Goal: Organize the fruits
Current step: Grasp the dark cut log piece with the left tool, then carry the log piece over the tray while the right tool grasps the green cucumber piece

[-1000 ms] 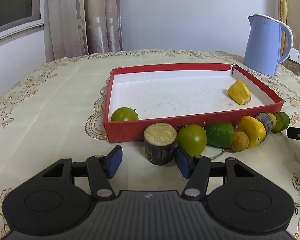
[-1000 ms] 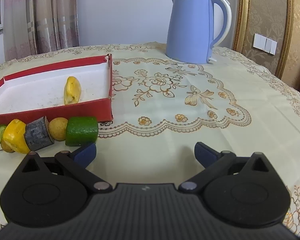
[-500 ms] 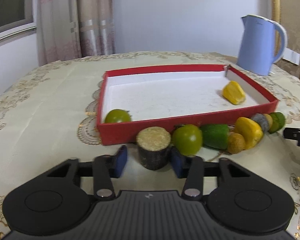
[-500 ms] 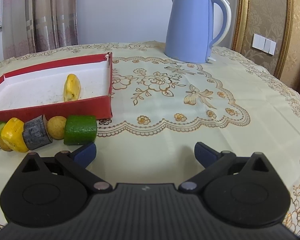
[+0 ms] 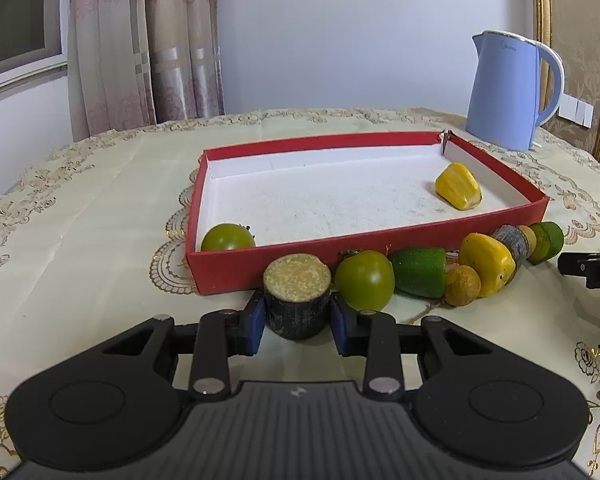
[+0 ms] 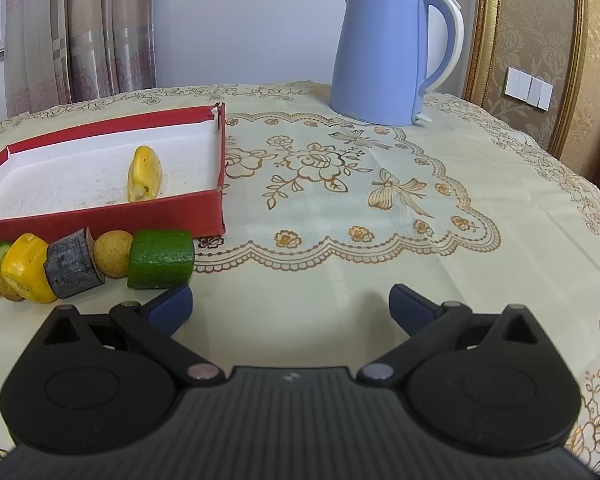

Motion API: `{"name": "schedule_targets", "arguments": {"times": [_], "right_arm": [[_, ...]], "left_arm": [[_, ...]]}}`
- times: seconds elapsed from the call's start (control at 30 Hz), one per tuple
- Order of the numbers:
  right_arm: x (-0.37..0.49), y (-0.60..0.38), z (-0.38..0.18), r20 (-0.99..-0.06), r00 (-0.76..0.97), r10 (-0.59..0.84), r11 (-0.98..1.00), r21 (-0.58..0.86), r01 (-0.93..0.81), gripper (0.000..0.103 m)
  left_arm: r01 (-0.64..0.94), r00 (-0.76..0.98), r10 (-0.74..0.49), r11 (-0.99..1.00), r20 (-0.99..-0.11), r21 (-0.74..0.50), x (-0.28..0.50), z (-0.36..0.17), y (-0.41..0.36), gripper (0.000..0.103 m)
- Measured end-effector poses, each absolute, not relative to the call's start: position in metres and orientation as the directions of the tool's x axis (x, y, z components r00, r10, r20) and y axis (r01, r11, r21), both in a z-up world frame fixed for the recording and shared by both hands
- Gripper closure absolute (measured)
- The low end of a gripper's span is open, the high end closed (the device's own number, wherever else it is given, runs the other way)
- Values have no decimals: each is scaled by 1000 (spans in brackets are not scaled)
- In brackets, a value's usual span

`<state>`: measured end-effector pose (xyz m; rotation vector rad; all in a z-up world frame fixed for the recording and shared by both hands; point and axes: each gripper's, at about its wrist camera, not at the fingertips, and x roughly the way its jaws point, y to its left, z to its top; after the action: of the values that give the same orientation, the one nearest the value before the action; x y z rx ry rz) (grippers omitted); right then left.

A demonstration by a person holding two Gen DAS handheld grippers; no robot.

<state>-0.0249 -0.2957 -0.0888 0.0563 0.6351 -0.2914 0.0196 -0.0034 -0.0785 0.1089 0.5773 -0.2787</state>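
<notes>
In the left wrist view, the left gripper (image 5: 297, 316) is clamped on a dark stub (image 5: 297, 295) at lower centre of the frame; both blue pads (image 5: 256, 320) press its bark-like sides. The stub stands upright on the tablecloth (image 5: 80, 248), its axis vertical and its pale cut face turned up. It sits just in front of the red tray (image 5: 380, 240), close to the near wall, and just beside a green tomato (image 5: 365, 279) to its right.

From that tomato a row of pieces runs rightward along the tray's front wall: a green chunk (image 5: 419, 272) lying on its side with its long axis along the row, a tan ball (image 5: 462, 285), a yellow piece (image 5: 487, 263), a grey stub (image 5: 511, 240) and a green slice (image 5: 547, 240) at the right end. They look touching or nearly so.

Inside the tray, a second tomato (image 5: 227, 237) lies in the near left corner and a yellow wedge (image 5: 459, 186) near the right wall, its narrow end pointing toward the far corner.

In the right wrist view, the right gripper (image 6: 290, 306) hangs wide open over bare cloth at lower centre, nothing between its pads. The row's end lies at the left edge of that frame. A blue kettle (image 6: 380, 52) stands upright at upper right, well apart from the tray.
</notes>
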Motion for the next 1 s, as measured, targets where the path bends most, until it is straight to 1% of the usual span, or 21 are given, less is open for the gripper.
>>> {"name": "schedule_targets", "arguments": {"times": [0.1,0.23,0.43,0.73,0.87,0.9,0.93,1.0], "right_arm": [[-25,-295,-89,-593,765,-251,958,-40,283,0],[-26,-294,-89,-594,765,-250,959,-42,281,0],[-26,-294,-89,-594,765,-250,959,-41,281,0],[-25,-293,-88,-592,766,-252,958,-42,282,0],[-32,-292,-84,-552,801,-231,965,-24,262,0],[-33,-290,-84,-545,809,-222,968,-26,249,1],[-35,-288,-83,-534,821,-202,975,-27,222,7],[-36,-281,-81,-519,835,-184,981,-49,186,14]], "left_arm": [[295,807,-229,955,-544,36,14,-76,-5,70],[304,805,-248,953,-538,16,10,-66,-4,70],[308,831,-256,951,-494,26,18,-43,-8,70],[287,830,-239,958,-504,19,46,-37,-15,70],[290,832,-240,957,-500,22,46,-37,-15,70],[291,831,-243,957,-500,19,46,-37,-14,70],[291,831,-243,956,-500,19,46,-37,-14,70],[291,831,-244,956,-500,18,46,-37,-14,70]]}}
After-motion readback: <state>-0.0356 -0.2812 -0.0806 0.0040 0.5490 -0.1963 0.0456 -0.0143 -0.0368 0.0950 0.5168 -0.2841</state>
